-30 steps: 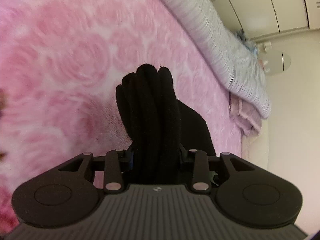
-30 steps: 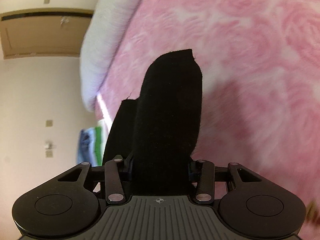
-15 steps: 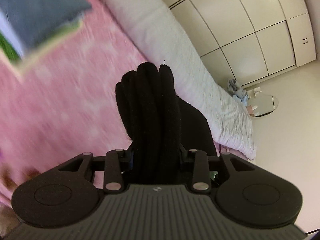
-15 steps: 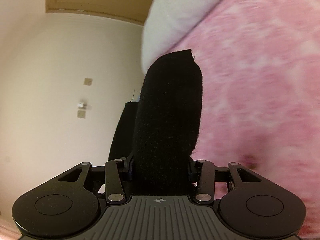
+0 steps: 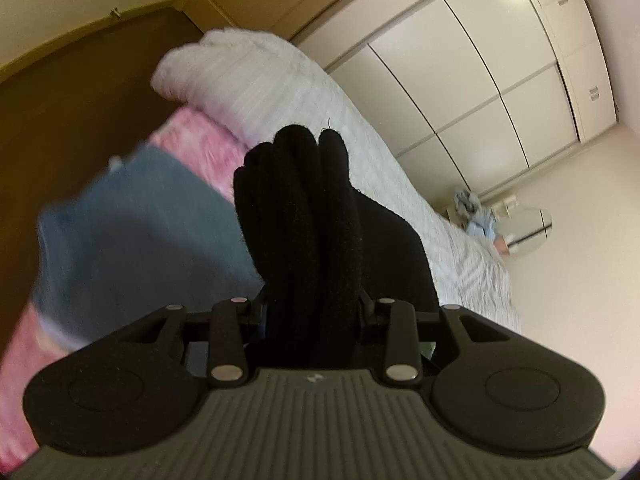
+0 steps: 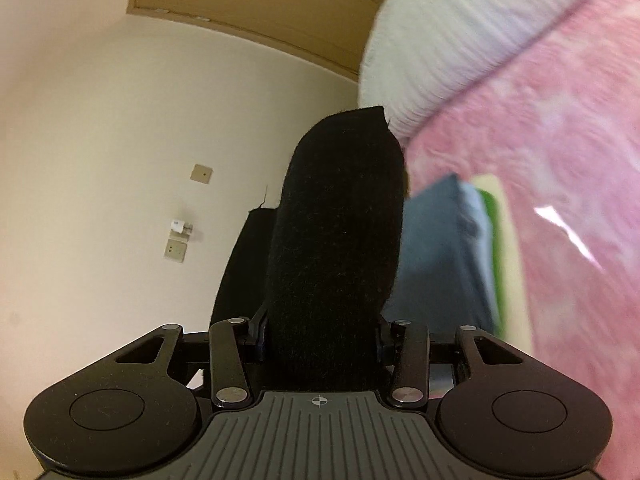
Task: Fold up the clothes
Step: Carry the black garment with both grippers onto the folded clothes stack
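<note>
My left gripper (image 5: pixel 312 312) is shut on a bunched fold of a black garment (image 5: pixel 300 216) that stands up between its hidden fingers. My right gripper (image 6: pixel 320 332) is shut on another thick fold of the same black garment (image 6: pixel 340 232), and its fingers are also hidden by the cloth. Both hold the garment up above the pink rose-patterned bed cover (image 5: pixel 200 140). A stack of folded clothes with a grey-blue piece on top (image 5: pixel 132 232) lies on the bed just beyond the left gripper. It also shows in the right wrist view (image 6: pixel 444 256), with green and cream layers under it.
A rolled white striped duvet (image 5: pixel 320 100) lies along the bed's far side; it shows in the right wrist view (image 6: pixel 452 36) too. White wardrobe doors (image 5: pixel 500 60) and a small round table (image 5: pixel 532 236) stand beyond. A brown headboard (image 5: pixel 60 120) is at left. A cream wall (image 6: pixel 120 160) is at left.
Both grippers have swung upward and toward the head of the bed with the black garment still held. The folded stack has come into view close in front of both.
</note>
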Motion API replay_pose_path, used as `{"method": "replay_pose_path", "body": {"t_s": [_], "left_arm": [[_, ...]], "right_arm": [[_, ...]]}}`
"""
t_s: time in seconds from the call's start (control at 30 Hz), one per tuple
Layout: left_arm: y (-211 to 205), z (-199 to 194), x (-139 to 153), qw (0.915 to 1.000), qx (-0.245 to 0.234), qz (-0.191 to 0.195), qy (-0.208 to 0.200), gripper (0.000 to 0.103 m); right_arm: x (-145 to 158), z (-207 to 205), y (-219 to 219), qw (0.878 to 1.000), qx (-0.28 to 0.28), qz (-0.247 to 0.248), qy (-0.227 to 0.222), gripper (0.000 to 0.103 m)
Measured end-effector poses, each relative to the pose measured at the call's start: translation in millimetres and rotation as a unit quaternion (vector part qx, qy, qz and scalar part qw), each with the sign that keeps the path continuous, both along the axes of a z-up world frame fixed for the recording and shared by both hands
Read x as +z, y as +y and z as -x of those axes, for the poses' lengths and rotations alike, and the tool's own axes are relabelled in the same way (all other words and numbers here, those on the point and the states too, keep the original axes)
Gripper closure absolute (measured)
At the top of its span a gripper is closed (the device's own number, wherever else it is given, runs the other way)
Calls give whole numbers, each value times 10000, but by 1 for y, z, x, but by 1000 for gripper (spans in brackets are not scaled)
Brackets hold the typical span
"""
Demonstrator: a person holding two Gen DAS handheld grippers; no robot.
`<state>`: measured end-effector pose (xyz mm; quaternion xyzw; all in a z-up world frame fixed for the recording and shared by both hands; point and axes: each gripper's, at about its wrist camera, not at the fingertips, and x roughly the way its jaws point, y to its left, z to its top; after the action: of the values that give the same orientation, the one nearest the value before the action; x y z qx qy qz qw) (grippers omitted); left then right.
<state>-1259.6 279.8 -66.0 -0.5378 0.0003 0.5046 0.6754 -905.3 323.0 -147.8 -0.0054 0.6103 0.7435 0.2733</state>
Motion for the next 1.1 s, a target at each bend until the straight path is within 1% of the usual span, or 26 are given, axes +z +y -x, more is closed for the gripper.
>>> {"method": "replay_pose_path", "body": {"t_s": [0.07,0.17,0.27,0.47,0.57,0.63,0.7,0.73,0.8,0.83,0.87,0.9,0.97,1.03,1.1], "left_arm": [[20,17,-5,10000,-10,-89,33,72],[45,34,-24,9998,-26,-172,-17,72],[57,47,-46,9999,-10,-143,-44,72],[60,65,-95,9998,-40,56,-185,72],[65,69,-115,9997,-99,160,-168,72],[67,71,-132,9996,-110,253,-87,71],[70,73,-147,9995,-98,293,59,69],[71,74,-150,9995,-115,287,82,69],[74,75,-150,9994,-168,274,149,68],[73,74,-145,9989,-216,306,272,68],[72,72,-140,9983,-260,338,394,68],[71,72,-135,9976,-276,374,513,67],[67,72,-124,9960,-248,472,716,67],[61,70,-107,9935,-98,450,1043,70],[54,65,-83,9861,158,222,1637,78]], "right_arm": [[-3,27,23,9999,17,-117,-85,59],[-10,55,44,9993,55,-303,-196,59],[-20,67,53,9992,77,-285,-280,59],[-51,78,64,9986,88,-120,-499,59],[-57,79,56,9981,61,-35,-619,59],[-63,82,53,9962,23,8,-865,57],[-73,90,51,9912,-87,99,-1318,50],[-79,93,51,9890,-114,132,-1466,49],[-80,94,50,9882,-120,116,-1521,48],[-75,94,51,9869,-99,152,-1606,48],[-67,95,51,9837,-52,164,-1792,47],[-59,94,51,9802,-16,94,-1977,46],[-40,89,45,9725,20,-205,-2321,46],[-23,84,40,9606,-36,-621,-2710,46],[-5,80,34,9395,-121,-1083,-3248,46]]}}
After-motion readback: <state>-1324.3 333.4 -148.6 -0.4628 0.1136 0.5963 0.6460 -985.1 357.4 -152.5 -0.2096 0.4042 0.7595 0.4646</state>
